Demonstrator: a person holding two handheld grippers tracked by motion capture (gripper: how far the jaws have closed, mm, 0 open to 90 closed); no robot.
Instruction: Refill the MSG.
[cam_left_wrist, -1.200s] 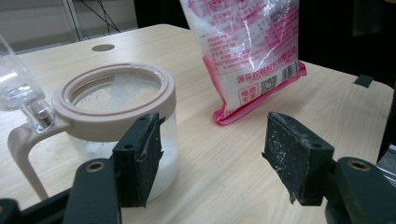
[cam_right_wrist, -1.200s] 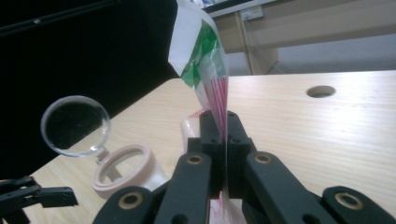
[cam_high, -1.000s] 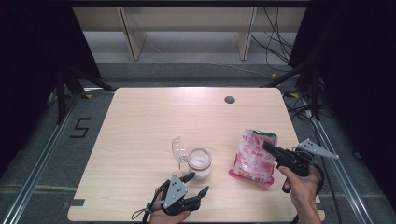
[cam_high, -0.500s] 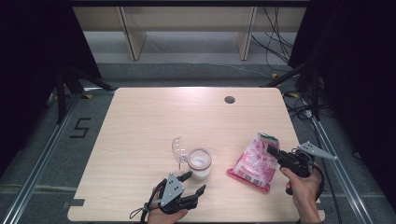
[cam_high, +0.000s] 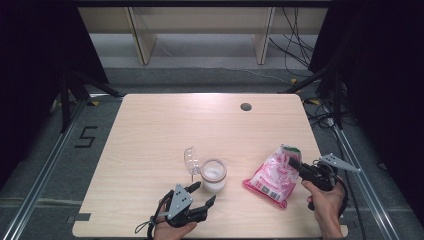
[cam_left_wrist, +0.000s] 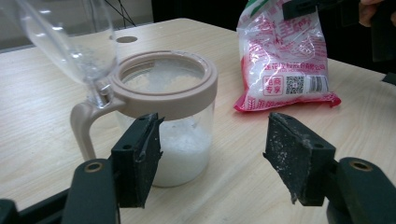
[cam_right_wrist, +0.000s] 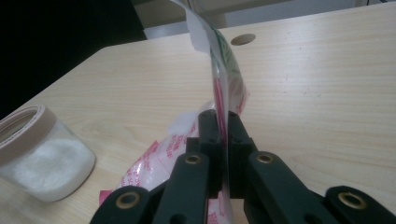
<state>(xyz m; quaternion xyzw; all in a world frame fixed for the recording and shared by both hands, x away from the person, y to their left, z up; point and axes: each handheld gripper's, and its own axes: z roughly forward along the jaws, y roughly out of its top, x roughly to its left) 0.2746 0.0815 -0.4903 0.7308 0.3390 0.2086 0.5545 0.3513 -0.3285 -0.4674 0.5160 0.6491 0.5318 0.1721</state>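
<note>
The right gripper (cam_high: 295, 163) has its jaws pressed together on the upper edge of the bag (cam_high: 273, 177) of white granules, which rests on the table (cam_high: 150, 130) at the right, its sealed bottom on the wood and its top pinched upward. The left gripper (cam_high: 204, 194) stands with jaws apart just in front of the jar (cam_high: 213, 175), touching nothing; in the left gripper view the jar (cam_left_wrist: 167, 122) sits partly between the two black jaws, nearer one of them. The jar, with its tan rim and part-filled with white grains, stands near the table's front middle, its clear hinged lid (cam_high: 190, 160) flipped up on the far-left side. Risks, as judged: the grip takes only a thin strip of film, so the bag could slip or tear if lifted by it; if the top is open, tilting could spill grains on the wood. The jar is unheld, so a nudge from the bag or a jaw could shift or tip it, and the raised lid could obstruct pouring from that side. Not determinable: whether the bag's top is cut open, since the right gripper view shows the film edge-on and cropped at the top; the lid is cut off in the left gripper view.
</note>
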